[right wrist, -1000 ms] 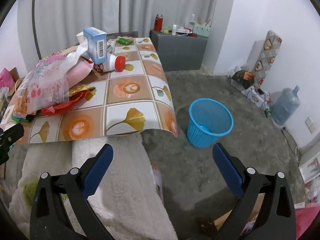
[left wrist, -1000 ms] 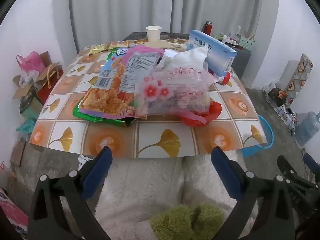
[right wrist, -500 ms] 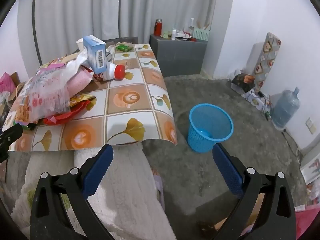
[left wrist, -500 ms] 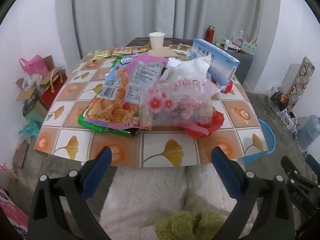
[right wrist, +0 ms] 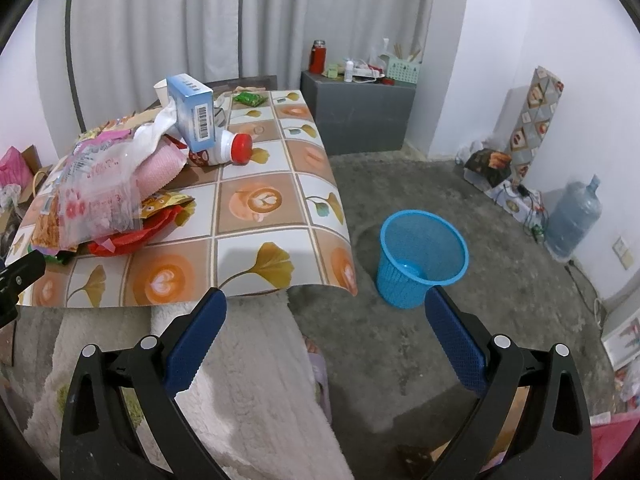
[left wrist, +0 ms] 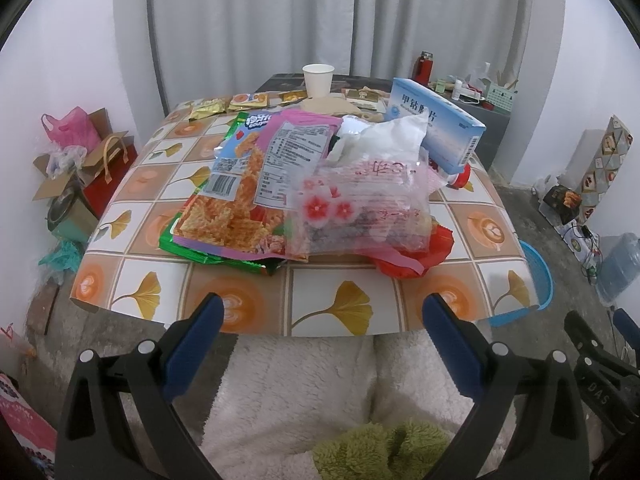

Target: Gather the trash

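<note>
A heap of trash lies on the leaf-patterned table (left wrist: 332, 312): a clear flowered bag (left wrist: 360, 208), an orange snack packet (left wrist: 232, 196), a pink wrapper (left wrist: 296, 152), a red wrapper (left wrist: 416, 256), a blue box (left wrist: 436, 124) and a white bottle with a red cap (right wrist: 226, 150). My left gripper (left wrist: 320, 312) hangs open just before the table's near edge, holding nothing. My right gripper (right wrist: 326, 310) is open too, off the table's right corner, above the floor. A blue mesh bin (right wrist: 420, 256) stands on the floor right of the table.
A paper cup (left wrist: 318, 80) and small sachets (left wrist: 248, 100) sit at the table's far end. The person's fleecy white legs (left wrist: 304, 392) are under both grippers. Bags and boxes (left wrist: 76, 152) crowd the left wall; a grey cabinet (right wrist: 360, 108) and water jug (right wrist: 572, 220) stand right.
Both grippers have risen and drawn back a little, so the table and trash heap sit lower in view. Both stay open; nothing has been picked up.
</note>
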